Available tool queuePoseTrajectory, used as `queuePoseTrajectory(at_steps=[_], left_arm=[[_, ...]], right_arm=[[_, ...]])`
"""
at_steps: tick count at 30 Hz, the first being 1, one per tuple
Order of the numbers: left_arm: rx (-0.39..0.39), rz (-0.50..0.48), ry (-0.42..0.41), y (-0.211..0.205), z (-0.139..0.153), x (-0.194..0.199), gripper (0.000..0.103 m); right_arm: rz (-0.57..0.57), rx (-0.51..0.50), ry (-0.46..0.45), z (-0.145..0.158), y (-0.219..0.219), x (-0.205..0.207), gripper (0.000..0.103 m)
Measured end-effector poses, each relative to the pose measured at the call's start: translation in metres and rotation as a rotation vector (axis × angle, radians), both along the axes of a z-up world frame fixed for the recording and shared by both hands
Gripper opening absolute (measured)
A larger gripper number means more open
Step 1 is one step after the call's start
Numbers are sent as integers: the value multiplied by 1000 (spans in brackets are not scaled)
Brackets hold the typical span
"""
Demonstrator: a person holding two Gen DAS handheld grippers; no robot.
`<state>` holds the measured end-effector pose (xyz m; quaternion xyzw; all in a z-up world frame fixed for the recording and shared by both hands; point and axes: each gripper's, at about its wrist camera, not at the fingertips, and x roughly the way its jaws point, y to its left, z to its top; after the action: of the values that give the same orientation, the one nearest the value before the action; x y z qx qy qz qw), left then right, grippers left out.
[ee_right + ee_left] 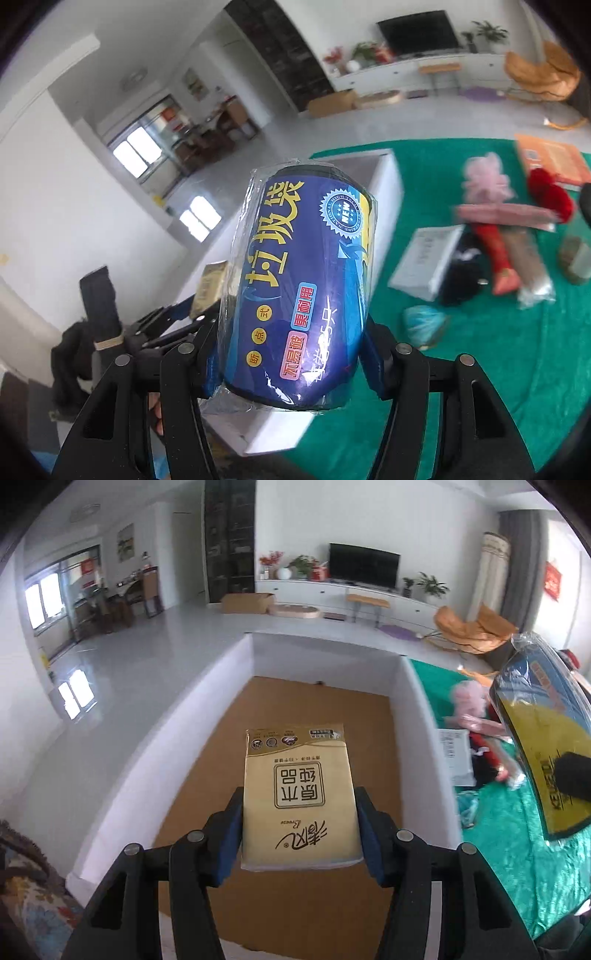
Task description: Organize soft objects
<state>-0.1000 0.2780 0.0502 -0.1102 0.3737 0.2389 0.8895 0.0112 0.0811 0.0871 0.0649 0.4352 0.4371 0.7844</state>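
My left gripper [300,805] is shut on a tan tissue pack [300,797] and holds it over the open white-walled box [236,675] with a brown cardboard floor. My right gripper [291,343] is shut on a blue roll of garbage bags [303,284] wrapped in clear plastic, held above the box's right wall [388,173]. The same roll shows at the right edge of the left wrist view [546,738]. The left gripper with the tissue pack shows in the right wrist view [210,284].
On the green cloth [480,350] lie a pink plush [484,177], a red soft item [491,247], a black item [461,277], a white box [428,254], an orange pack [554,162] and a teal bag [421,325]. A patterned cushion [33,897] lies at lower left.
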Motion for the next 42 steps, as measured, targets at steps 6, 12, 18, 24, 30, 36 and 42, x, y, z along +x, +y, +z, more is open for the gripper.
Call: queuePoseTrajectory(at_steps=[6, 12, 18, 24, 30, 36, 42], left_arm=[[10, 72, -6, 13, -14, -7, 93], [-34, -80, -91, -40, -3, 17, 93], [-50, -390, -98, -147, -5, 55, 100], [-79, -548, 54, -222, -66, 100, 100], [-17, -582, 142, -254, -114, 137, 100], [-40, -590, 192, -259, -140, 150, 100], [-28, -599, 173, -261, -143, 150, 103]], right_arm=[[107, -27, 36, -27, 48, -12, 81], [-107, -176, -131, -47, -25, 1, 82], [-405, -470, -209, -121, -128, 27, 82], [-606, -556, -181, -157, -203, 22, 82], [-689, -513, -160, -160, -225, 22, 82], [-685, -506, -144, -165, -234, 16, 84], [-680, -507, -143, -169, -234, 16, 86]])
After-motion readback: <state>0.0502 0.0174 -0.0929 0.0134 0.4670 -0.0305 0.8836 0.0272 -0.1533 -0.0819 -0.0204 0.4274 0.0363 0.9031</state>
